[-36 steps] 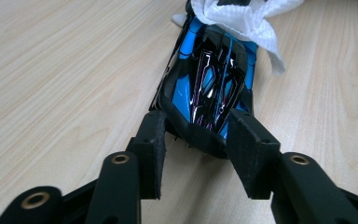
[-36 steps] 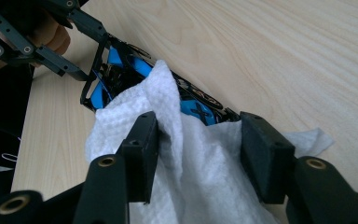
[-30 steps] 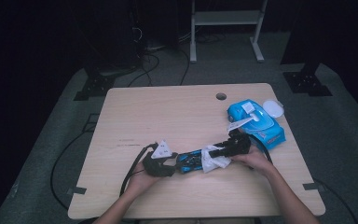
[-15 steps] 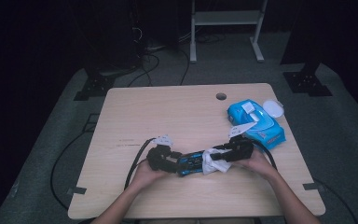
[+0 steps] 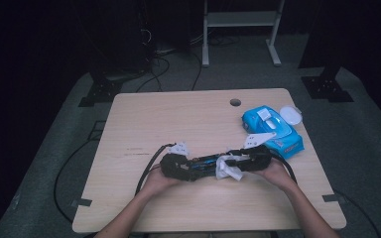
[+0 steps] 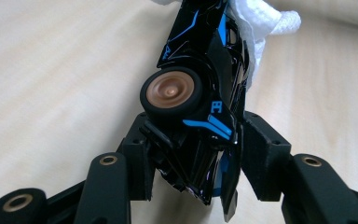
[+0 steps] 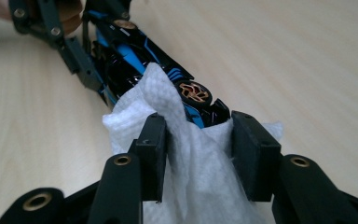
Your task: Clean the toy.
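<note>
The left hand-held gripper [image 6: 193,163] has just been closing its jaws and now pinches one end of a black-and-blue toy car [image 6: 200,88], which lies low over the near middle of the wooden surface [image 5: 178,119]. The right hand-held gripper [image 7: 198,154] is clamped on a white wipe [image 7: 191,172] wrapped over the car's other end. A blue wipe pack [image 5: 272,129] lies near the surface's right edge, well behind the right hand [image 5: 275,173].
</note>
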`<state>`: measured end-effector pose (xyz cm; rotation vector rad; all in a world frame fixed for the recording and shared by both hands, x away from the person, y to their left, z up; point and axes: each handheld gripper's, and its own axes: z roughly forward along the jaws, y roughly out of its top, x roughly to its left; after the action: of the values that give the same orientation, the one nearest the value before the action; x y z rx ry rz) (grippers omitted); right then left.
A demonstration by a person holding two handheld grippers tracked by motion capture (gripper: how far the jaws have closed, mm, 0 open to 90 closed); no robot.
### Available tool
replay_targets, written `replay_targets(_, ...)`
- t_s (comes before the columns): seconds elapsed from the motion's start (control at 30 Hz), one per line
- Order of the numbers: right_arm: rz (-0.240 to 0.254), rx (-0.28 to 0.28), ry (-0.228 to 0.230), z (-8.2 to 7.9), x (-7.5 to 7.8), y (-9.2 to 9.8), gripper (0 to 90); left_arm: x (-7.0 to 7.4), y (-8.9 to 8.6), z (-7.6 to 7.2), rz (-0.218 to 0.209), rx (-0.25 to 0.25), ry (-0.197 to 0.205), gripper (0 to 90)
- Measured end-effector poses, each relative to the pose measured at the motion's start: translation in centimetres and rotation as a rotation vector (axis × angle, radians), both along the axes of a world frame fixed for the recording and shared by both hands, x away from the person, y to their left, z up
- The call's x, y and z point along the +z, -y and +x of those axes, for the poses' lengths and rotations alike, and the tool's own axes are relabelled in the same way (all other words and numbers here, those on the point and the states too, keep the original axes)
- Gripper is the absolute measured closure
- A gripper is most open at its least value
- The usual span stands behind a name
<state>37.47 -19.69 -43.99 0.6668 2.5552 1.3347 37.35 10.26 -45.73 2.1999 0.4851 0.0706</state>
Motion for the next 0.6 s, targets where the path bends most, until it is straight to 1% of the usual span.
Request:
replay_targets(0.03, -0.005, -0.01, 0.007, 0.3, 0.1, -0.1, 55.9, 0.1, 0.1, 0.1, 0.015, 0.005, 0.022, 51.0)
replay_targets(0.07, -0.008, -0.017, 0.013, 0.5, 0.1, -0.1, 55.6, 0.1, 0.1, 0.1, 0.013, 0.012, 0.031, 51.2)
replay_targets(0.1, -0.01, -0.032, 0.009, 0.7, 0.0, -0.2, 55.5, 0.0, 0.1, 0.1, 0.014, 0.017, 0.039, 51.5)
replay_targets(0.13, -0.011, -0.042, 0.0, 0.9, -0.2, -0.3, 60.9, -0.1, 0.1, 0.1, 0.021, 0.016, 0.042, 51.8)
replay_targets(0.17, 0.001, -0.036, -0.009, 1.0, -0.4, -0.3, 62.9, -0.2, 0.0, 0.0, 0.032, 0.017, 0.05, 52.7)
replay_targets(0.2, 0.022, -0.044, -0.013, 1.0, -0.5, -0.3, 62.8, -0.4, 0.0, -0.2, 0.043, 0.015, 0.054, 52.9)
replay_targets(0.23, 0.023, -0.042, -0.018, 0.9, -0.6, -0.3, 61.8, -0.6, 0.0, -0.3, 0.05, 0.013, 0.049, 53.1)
replay_targets(0.3, 0.004, -0.036, -0.014, 0.7, -0.5, -0.5, 61.3, -0.7, -0.1, -0.5, 0.055, 0.007, 0.058, 53.8)
replay_targets(0.4, -0.008, -0.039, -0.009, 0.4, -0.4, -0.6, 63.0, -0.6, -0.1, -0.6, 0.067, -0.002, 0.064, 53.7)
replay_targets(0.43, -0.01, -0.042, -0.009, 0.3, -0.3, -0.6, 64.4, -0.5, -0.1, -0.6, 0.059, -0.002, 0.062, 53.4)
replay_targets(0.47, -0.005, -0.044, -0.009, 0.2, -0.3, -0.5, 64.6, -0.4, -0.2, -0.7, 0.039, -0.003, 0.063, 51.2)
replay_targets(0.5, 0.0, -0.044, -0.014, 0.1, -0.1, -0.4, 65.1, -0.2, -0.3, -0.7, 0.019, 0.0, 0.056, 48.0)
replay_targets(0.53, 0.003, -0.04, -0.019, 0.0, 0.1, -0.4, 68.3, 0.0, -0.4, -0.7, 0.007, -0.003, 0.059, 48.7)
replay_targets(0.57, 0.006, -0.04, -0.014, -0.2, 0.3, -0.3, 72.5, 0.2, -0.5, -0.8, 0.006, -0.007, 0.074, 52.7)
replay_targets(0.6, 0.012, -0.045, -0.013, -0.4, 0.6, -0.2, 77.1, 0.2, -0.5, -0.8, 0.004, -0.007, 0.073, 54.0)
